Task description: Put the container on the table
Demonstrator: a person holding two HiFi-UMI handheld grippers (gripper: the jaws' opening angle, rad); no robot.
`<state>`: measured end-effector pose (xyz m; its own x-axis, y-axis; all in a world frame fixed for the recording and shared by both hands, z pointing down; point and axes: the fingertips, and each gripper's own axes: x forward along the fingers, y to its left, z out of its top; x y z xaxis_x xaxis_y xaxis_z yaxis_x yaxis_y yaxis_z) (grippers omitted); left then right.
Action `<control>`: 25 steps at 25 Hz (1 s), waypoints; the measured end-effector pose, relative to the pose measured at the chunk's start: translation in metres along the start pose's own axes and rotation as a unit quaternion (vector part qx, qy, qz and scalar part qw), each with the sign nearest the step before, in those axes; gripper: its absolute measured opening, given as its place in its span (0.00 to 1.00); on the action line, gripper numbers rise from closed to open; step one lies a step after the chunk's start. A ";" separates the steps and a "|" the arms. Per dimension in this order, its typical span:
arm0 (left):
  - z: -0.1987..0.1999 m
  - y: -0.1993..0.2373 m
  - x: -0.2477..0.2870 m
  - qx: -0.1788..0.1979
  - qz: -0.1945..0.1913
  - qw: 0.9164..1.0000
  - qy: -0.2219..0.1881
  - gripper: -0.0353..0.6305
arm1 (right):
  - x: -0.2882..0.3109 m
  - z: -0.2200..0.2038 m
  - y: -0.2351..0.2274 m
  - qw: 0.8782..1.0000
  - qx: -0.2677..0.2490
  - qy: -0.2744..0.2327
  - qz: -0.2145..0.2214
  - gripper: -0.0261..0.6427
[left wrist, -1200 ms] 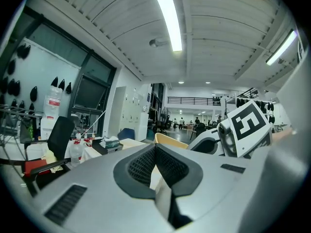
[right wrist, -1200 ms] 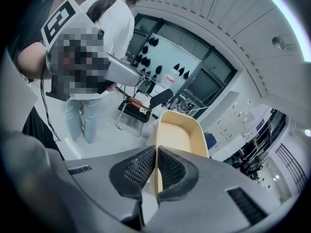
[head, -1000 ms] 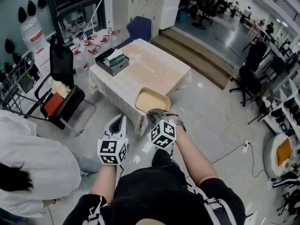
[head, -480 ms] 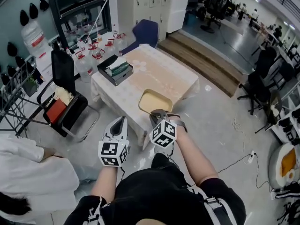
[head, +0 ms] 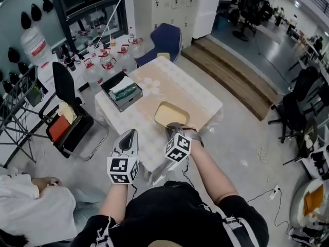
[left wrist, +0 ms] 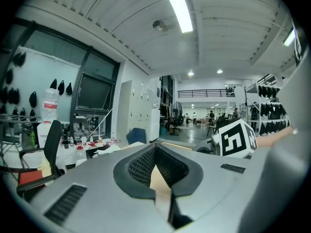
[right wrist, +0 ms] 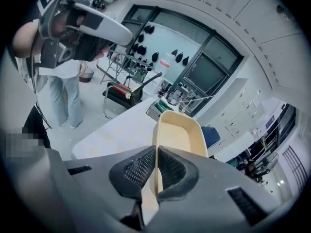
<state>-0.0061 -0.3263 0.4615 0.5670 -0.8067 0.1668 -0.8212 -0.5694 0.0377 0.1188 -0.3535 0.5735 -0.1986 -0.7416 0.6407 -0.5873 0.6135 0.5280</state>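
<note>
Right claw [head: 175, 128] pinches the thin rim of a smooth cream rectangular container [head: 171, 113] over the cloth-draped surface [head: 181, 85]; left claw [head: 128, 137] closed.

Counter [head: 182, 84]: cloth top bare through middle, far end and right side, reachable from open floor at right; obstructions: black box [head: 122, 90] at left edge, container [head: 171, 113] over near part, blue chair [head: 165, 39] beyond, black chair [head: 67, 109] at left.

Black box [head: 122, 90] holding a green item. Left of it, a black chair [head: 62, 84]; beyond it, small bottles [head: 105, 53] and a blue chair [head: 167, 39]; right of it, wooden steps [head: 234, 76].
</note>
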 end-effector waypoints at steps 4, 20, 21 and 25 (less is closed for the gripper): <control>0.010 -0.001 0.066 -0.002 0.021 1.000 0.011 0.07 | 0.054 -0.032 -0.055 0.999 -0.032 0.004 0.007 0.09; 0.017 0.028 0.143 0.005 0.059 0.998 0.037 0.07 | 0.220 -0.112 -0.083 0.993 -0.070 0.071 0.065 0.09; 0.018 0.030 0.143 0.005 0.059 0.997 0.038 0.07 | 0.224 -0.115 -0.081 0.992 -0.073 0.078 0.065 0.09; 0.014 0.040 0.146 0.006 0.060 0.997 0.039 0.07 | 0.240 -0.125 -0.070 0.990 -0.040 0.103 0.091 0.13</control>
<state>0.0447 -0.4694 0.4735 0.4579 -0.8543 0.2461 -0.8816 -0.4720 0.0016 0.2102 -0.5411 0.7599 -0.1256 -0.5509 0.8251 -0.4906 0.7573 0.4310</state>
